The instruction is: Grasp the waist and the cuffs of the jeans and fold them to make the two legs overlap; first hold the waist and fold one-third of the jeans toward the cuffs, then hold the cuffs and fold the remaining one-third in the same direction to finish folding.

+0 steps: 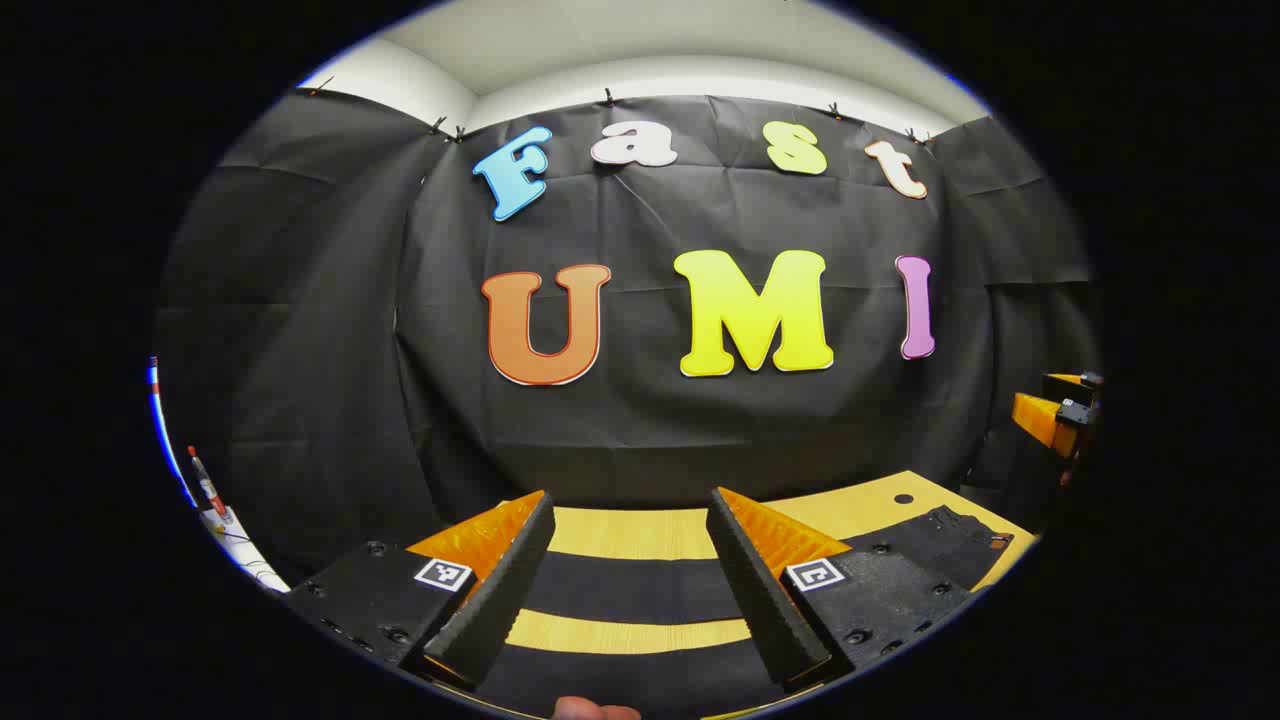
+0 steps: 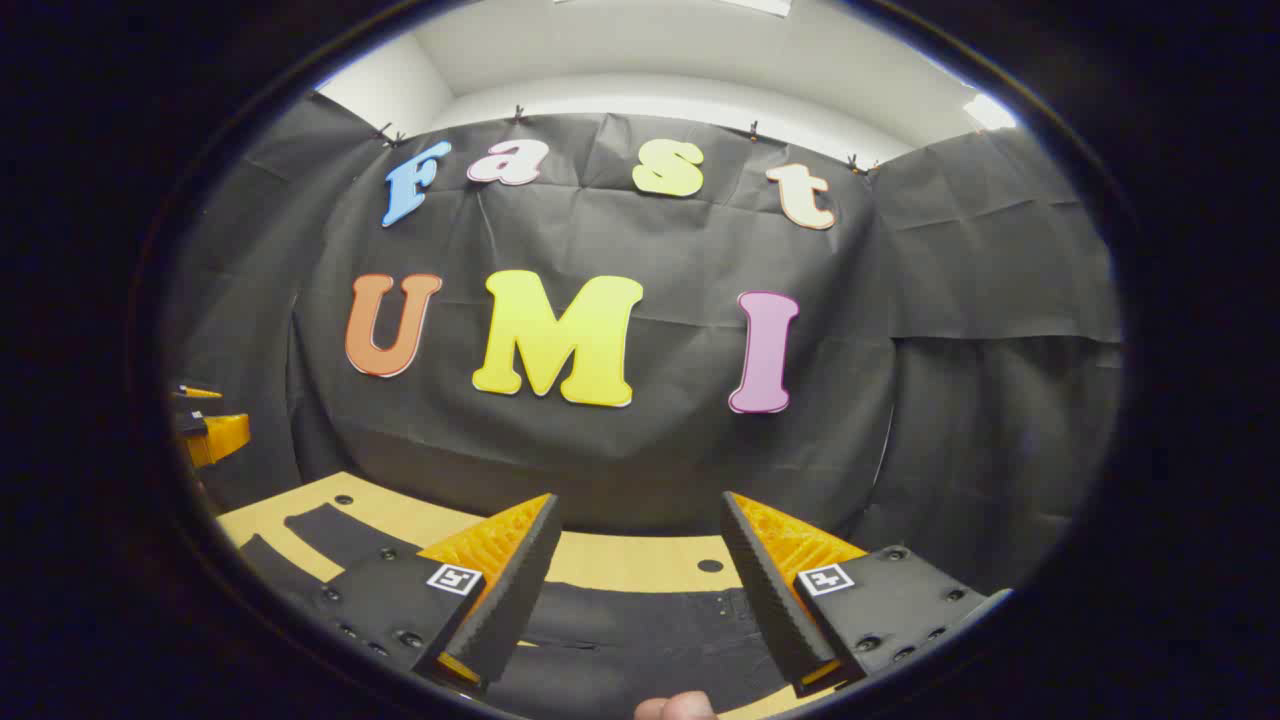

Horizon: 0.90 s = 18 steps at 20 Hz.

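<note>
— Where do the fingers stand?
— Left gripper (image 1: pixel 625 590) and right gripper (image 2: pixel 640 585) both spread apart, grasping nothing, above one pair of dark jeans (image 2: pixel 640 625) laid flat on the wooden worktop (image 1: pixel 630 533).
— And the room?
— Black cloth wall (image 1: pixel 650 420), white ceiling (image 2: pixel 640 60).

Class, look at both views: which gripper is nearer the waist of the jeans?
Right. The right gripper hangs open above the waist. The left gripper is above the two legs, with the waist off to its right.
</note>
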Each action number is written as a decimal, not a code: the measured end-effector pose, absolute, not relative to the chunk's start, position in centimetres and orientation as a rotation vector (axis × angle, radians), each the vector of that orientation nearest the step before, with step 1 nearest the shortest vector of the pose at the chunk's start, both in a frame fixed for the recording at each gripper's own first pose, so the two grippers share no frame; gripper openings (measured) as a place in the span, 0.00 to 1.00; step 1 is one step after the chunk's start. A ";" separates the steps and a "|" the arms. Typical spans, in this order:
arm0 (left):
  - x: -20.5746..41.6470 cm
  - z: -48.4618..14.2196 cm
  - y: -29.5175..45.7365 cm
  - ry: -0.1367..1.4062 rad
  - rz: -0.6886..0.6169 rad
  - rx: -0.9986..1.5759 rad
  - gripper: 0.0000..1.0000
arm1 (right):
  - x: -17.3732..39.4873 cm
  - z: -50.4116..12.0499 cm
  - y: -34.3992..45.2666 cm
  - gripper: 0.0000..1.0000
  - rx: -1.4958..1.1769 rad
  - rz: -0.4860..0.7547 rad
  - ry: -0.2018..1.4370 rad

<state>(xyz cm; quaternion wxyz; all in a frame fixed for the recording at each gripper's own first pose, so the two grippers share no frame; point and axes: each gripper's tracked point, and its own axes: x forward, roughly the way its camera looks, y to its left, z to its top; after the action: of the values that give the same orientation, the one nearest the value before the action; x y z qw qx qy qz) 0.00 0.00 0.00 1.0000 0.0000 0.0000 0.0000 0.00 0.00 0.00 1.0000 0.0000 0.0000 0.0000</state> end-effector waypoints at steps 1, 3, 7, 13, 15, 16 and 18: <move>-0.1 0.1 0.0 0.000 0.004 0.000 0.98 | 0.0 -0.1 -0.1 0.98 0.001 -0.001 0.001; -0.2 0.2 0.1 0.000 0.010 0.004 0.98 | 0.0 -0.2 -0.2 0.99 0.000 -0.002 0.003; -0.4 0.3 0.8 0.000 0.028 0.008 0.98 | 0.0 0.2 0.0 0.99 -0.006 0.000 -0.011; -0.3 1.2 1.6 -0.017 0.052 0.017 0.98 | 0.4 0.5 0.8 0.99 -0.033 0.024 -0.026; -0.5 1.0 2.1 -0.015 0.065 0.013 0.98 | 0.6 0.3 0.3 0.99 -0.021 0.017 -0.021; -0.5 1.0 2.2 -0.013 0.070 0.007 0.98 | 0.7 -0.1 -0.2 0.98 -0.021 0.011 -0.009; -0.8 0.7 2.7 -0.007 0.081 0.002 0.98 | 0.8 -0.9 -1.5 0.98 -0.017 -0.008 0.013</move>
<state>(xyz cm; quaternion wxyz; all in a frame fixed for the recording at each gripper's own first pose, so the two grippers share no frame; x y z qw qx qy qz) -0.83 2.72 0.72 0.9992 0.0009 -0.0037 0.0404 0.82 -1.51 -0.92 0.9999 -0.0086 0.0066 -0.0042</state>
